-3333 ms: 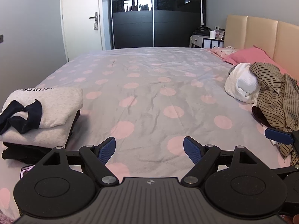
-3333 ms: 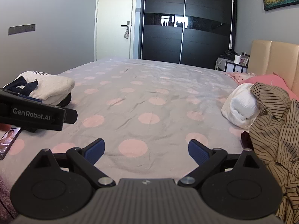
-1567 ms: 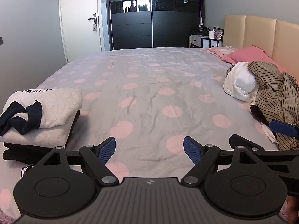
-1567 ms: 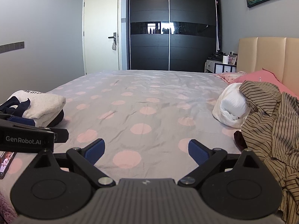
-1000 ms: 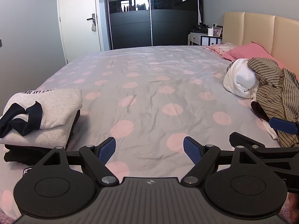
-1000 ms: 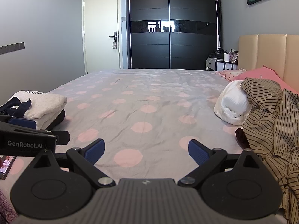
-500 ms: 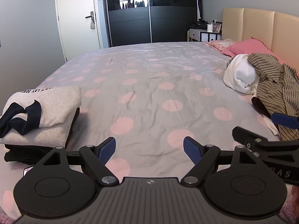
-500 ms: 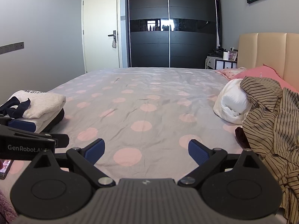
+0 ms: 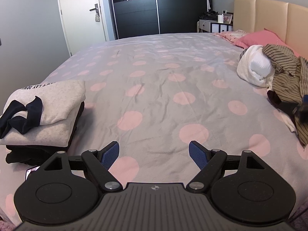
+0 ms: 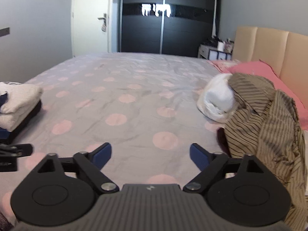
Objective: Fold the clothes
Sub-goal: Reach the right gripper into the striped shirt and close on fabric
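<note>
A crumpled brown striped shirt [image 10: 267, 115] lies at the right side of the bed, also in the left wrist view [image 9: 288, 80], over a rolled white garment [image 10: 217, 98] and a dark garment [image 9: 277, 100]. My right gripper [image 10: 151, 154] is open and empty, just left of the shirt. My left gripper [image 9: 155, 153] is open and empty over the bed's near edge. A stack of folded clothes [image 9: 44, 107] with a grey sweatshirt on top sits at the left.
The bed [image 9: 157, 88] has a grey cover with pink dots. Pink pillows [image 10: 256, 69] lie by the beige headboard [image 10: 273, 44]. A phone [image 9: 30, 172] lies by the stack. A black wardrobe [image 9: 157, 5], a door and a nightstand stand beyond.
My right gripper has moved right and forward toward the striped shirt and has largely left the left wrist view. My left gripper stayed nearly still. Both stay open.
</note>
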A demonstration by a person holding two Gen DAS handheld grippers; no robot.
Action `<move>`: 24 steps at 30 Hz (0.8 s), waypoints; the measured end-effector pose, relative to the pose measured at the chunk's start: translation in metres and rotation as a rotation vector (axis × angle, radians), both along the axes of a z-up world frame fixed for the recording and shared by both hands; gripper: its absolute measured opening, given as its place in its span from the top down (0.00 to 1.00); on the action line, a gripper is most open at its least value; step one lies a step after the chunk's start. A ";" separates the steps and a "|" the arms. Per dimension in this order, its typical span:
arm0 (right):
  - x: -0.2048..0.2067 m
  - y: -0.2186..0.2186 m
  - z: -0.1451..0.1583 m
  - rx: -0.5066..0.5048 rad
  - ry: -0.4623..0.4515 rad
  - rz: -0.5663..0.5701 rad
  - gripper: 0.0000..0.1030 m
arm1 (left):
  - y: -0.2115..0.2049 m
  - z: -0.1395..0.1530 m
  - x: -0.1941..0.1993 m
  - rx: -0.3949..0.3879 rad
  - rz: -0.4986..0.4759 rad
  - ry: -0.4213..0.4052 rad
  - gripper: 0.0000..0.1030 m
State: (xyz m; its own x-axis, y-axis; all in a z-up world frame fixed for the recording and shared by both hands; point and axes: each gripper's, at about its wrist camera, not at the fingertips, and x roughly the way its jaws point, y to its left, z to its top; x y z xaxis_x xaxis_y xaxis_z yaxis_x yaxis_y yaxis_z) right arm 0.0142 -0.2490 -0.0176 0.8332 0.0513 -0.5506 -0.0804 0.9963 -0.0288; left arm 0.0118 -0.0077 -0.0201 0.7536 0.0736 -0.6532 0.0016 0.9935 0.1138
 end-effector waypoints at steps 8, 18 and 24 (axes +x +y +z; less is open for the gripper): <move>0.056 -0.106 0.014 0.012 0.113 -0.247 0.23 | 0.005 -0.014 0.016 0.021 0.031 0.046 0.31; 0.134 -0.217 -0.002 -0.031 0.085 -0.484 0.23 | 0.000 -0.035 0.046 0.054 0.046 0.117 0.32; 0.168 -0.243 -0.018 0.010 0.093 -0.503 0.42 | -0.006 -0.044 0.061 0.067 0.037 0.156 0.33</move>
State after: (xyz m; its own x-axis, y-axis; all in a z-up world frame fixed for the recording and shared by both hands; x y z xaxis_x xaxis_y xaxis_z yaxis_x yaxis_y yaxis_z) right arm 0.1817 -0.4920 -0.0357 0.7035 -0.3380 -0.6252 0.4074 0.9126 -0.0349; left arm 0.0723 -0.0138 -0.0645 0.6397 0.1466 -0.7545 -0.0119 0.9834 0.1810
